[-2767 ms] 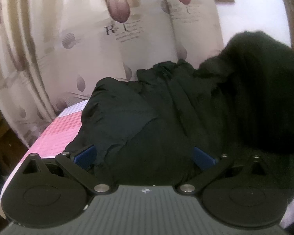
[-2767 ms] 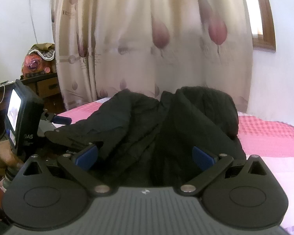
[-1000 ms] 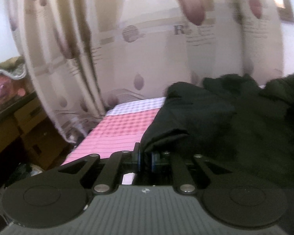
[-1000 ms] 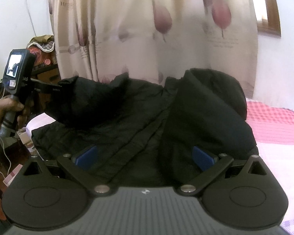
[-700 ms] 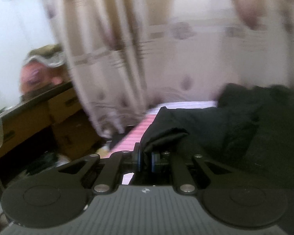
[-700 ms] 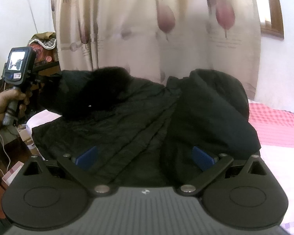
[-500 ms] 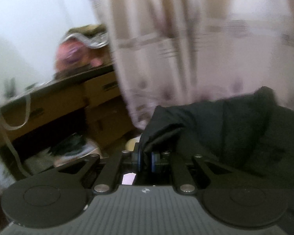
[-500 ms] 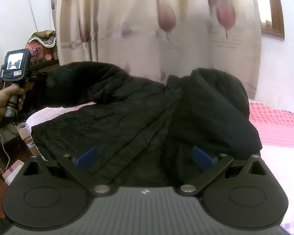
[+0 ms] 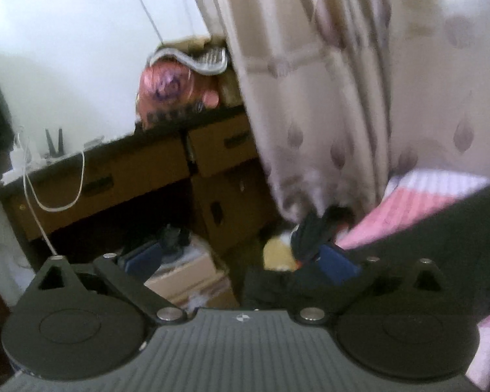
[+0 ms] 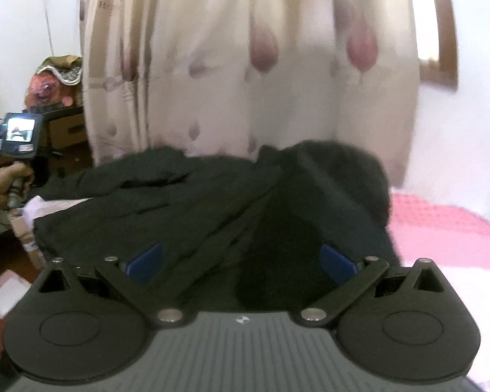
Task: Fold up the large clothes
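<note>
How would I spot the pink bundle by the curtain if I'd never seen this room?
Find the long patterned curtain, then the wooden desk left of it. On the desktop's curtain end sits the pink bundle, the only pink thing there, capped by grey-and-white cloth.

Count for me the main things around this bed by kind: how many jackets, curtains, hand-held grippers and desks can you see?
Black jacket: 1
Patterned curtain: 1
Hand-held grippers: 2, the left gripper and the right gripper
Wooden desk: 1
Total: 5
</note>
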